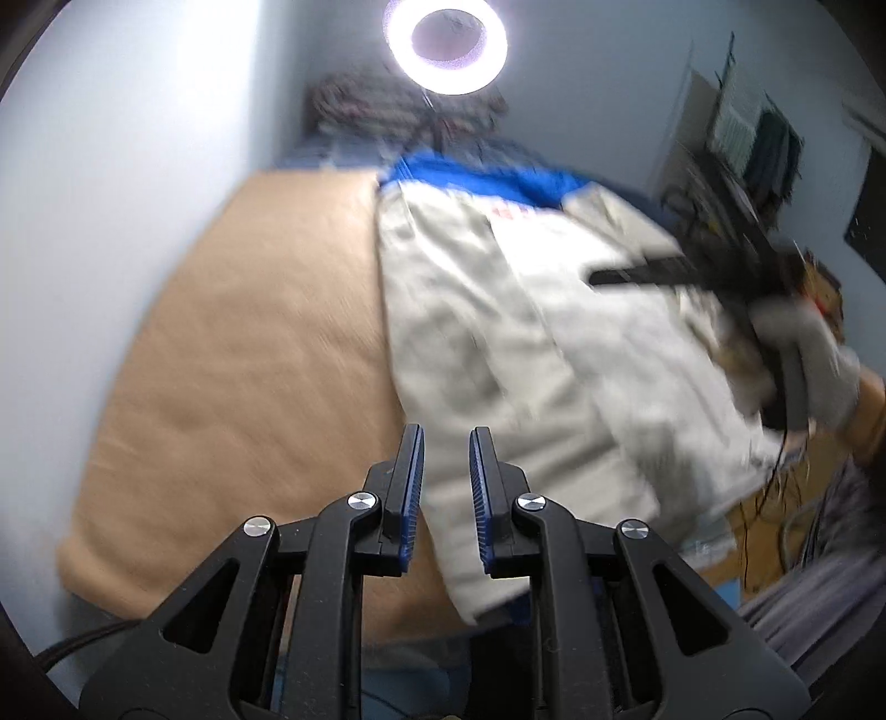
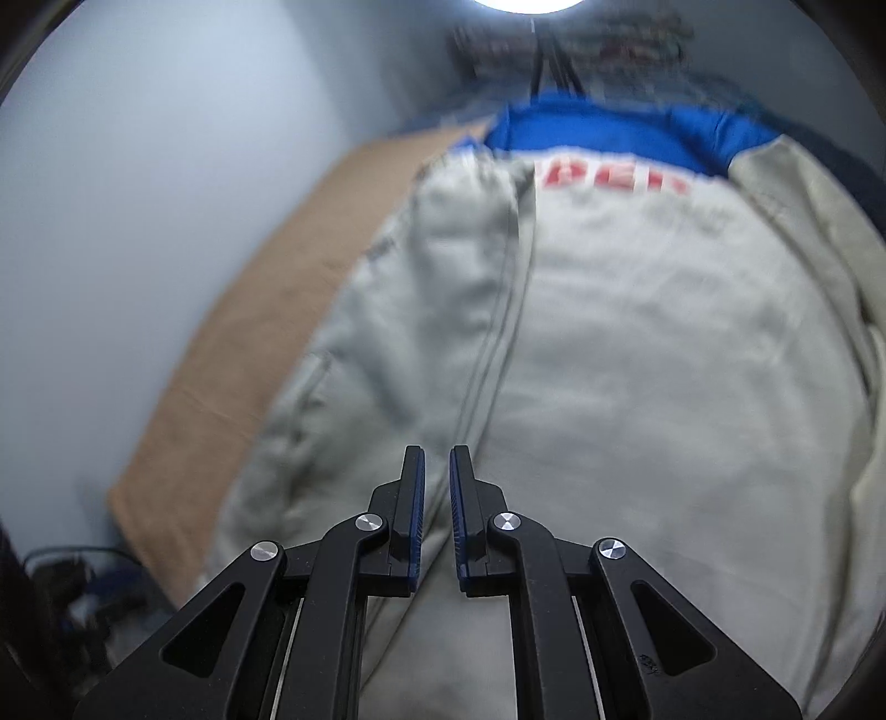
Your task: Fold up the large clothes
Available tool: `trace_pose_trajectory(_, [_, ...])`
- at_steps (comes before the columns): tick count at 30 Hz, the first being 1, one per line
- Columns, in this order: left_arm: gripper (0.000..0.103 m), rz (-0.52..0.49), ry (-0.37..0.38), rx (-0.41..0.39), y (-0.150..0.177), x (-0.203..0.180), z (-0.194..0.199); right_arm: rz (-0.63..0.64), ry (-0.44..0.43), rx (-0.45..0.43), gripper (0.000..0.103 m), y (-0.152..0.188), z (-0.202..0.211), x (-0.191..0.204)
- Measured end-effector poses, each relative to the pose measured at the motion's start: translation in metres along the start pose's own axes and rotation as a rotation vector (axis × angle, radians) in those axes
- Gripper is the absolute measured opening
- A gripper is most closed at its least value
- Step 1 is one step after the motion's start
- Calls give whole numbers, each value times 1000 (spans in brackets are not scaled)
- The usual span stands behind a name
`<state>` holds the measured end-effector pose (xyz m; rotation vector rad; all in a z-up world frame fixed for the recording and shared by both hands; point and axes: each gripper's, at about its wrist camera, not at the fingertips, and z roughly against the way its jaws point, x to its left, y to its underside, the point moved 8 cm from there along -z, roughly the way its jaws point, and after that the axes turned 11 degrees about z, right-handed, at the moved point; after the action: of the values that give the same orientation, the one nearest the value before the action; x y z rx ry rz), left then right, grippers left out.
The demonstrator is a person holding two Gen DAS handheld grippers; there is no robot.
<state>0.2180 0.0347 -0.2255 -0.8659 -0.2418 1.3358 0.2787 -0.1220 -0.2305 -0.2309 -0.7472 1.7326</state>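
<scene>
Left wrist view shows a big cream jacket [image 1: 526,310] with a blue top part and red letters. It lies spread out on a tan blanket [image 1: 232,354] next to a pale wall [image 1: 111,194]. A ring light [image 1: 446,41] shines at the far end.

The jacket looks soft and floppy. It will bend and sag when it is lifted, so it is best picked up by an edge, like the hem, a side edge or a sleeve, not by the flat middle. It looks puffy and a bit thick, so a fold may spring back. The cloth could slip out of a small pinch. I think it is light enough for two grippers.

The left gripper [image 1: 446,437] has its fingers nearly closed, with a thin gap between them. Nothing is in the gap. The near side edge of the jacket shows just past the tips, where cream cloth meets tan blanket. I cannot tell how high above it the fingers are.

The right gripper [image 2: 437,457] is also almost closed, with only a thin gap. It holds nothing. The zipper line [image 2: 498,332] of the jacket runs away from its tips, up the middle. In the left wrist view a white gloved hand [image 1: 803,360] holds this gripper out over the right side of the jacket.
</scene>
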Motion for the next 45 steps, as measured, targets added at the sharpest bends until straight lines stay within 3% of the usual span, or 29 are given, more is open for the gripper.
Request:
trace_pose_trajectory(4, [15, 6, -10, -74, -43, 3, 20, 26, 14, -138, 24, -1, 44, 2])
trace_pose_trajectory(8, [15, -17, -3, -125, -89, -5, 34, 81, 45, -186, 34, 7, 82, -2])
trace_pose_trajectory(11, [16, -47, -1, -142, -116, -15, 40, 88, 72, -189, 56, 18, 98, -17])
trace_pose_trajectory(13, [17, -67, -2, -145, -129, -24, 44, 83, 107, -197, 56, 27, 115, -31])
trace_pose_trajectory(16, [30, -79, 28, -140, -141, -44, 49, 66, 157, -199, 56, 40, 135, -53])
trace_pose_trajectory(18, [38, -77, 63, -121, -140, -61, 52, 30, 191, -200, 56, 52, 150, -73])
trace_pose_trajectory(26, [38, -109, 191, 9, -93, -135, 2, -158, 315, -145, 56, 104, 188, -162])
trace_pose_trajectory(33, [38, -135, 211, 130, -47, -162, -39, -255, 433, -78, 56, 148, 193, -232])
trace_pose_trajectory(38, [38, -111, 209, 186, -33, -162, -65, -327, 359, -49, 56, 163, 172, -259])
trace_pose_trajectory(43, [38, -123, 185, 187, -32, -158, -74, -361, 350, 29, 56, 175, 137, -274])
trace_pose_trajectory(44, [38, -120, 181, 185, -33, -157, -76, -377, 336, 39, 54, 177, 131, -275])
trace_pose_trajectory(45, [38, -119, 176, 182, -34, -156, -77, -385, 321, 39, 39, 177, 128, -275])
